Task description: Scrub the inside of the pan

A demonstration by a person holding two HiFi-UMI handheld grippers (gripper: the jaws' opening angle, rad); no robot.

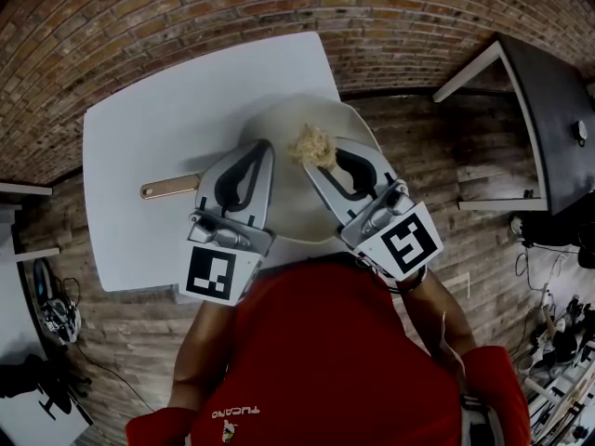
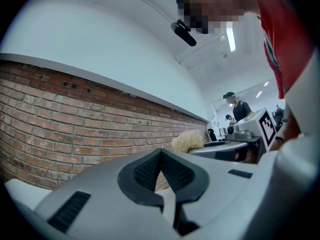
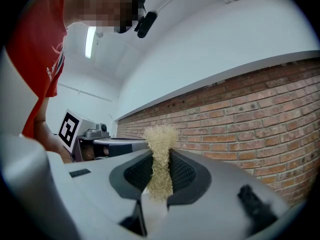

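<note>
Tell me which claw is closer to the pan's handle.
Left. The left claw hangs just right of the handle; the right claw, shut on the scrubber, is farther across the pan.

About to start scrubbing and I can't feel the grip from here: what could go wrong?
1. The right gripper pinches only a narrow part of the fibrous scrubber; hard pressing may pull it free.
2. The left gripper is shut on nothing and the handle of the pan is unheld, so it may slide or spin on the white table.
3. The pan seems close to the table's right edge; a push could tip it off.
</note>
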